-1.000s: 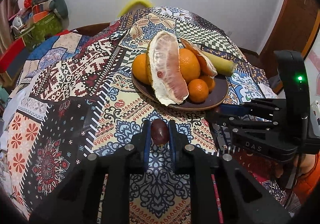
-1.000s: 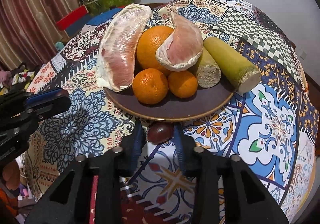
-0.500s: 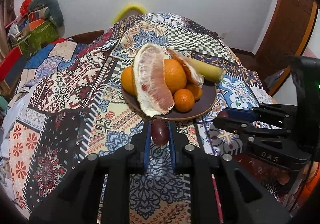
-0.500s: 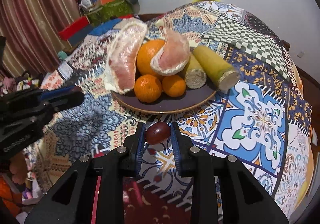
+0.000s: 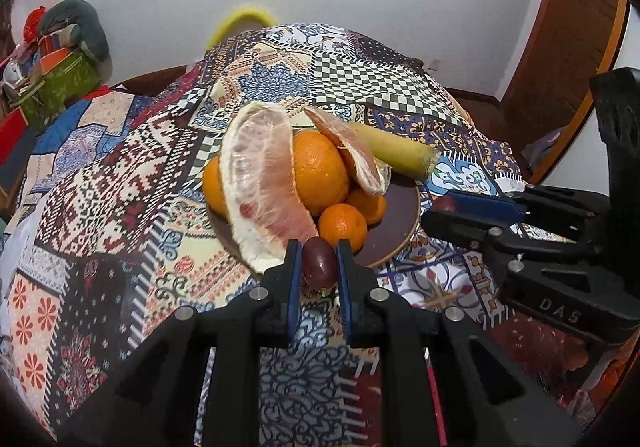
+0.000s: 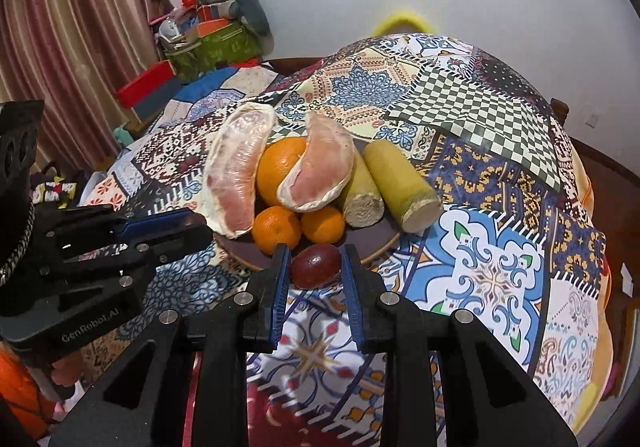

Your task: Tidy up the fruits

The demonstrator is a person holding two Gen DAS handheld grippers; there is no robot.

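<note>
Patchwork tabletop, plate of fruit. Left gripper and right gripper, each clamping a grape, now lifted nearer the plate; placing comes next.

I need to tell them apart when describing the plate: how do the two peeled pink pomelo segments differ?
The longer pomelo segment stands at the left edge of the dark round plate, its pink flesh facing the camera. The shorter, curved pomelo segment lies draped over the big orange mid-plate. Both are peeled, with pale membrane.
</note>
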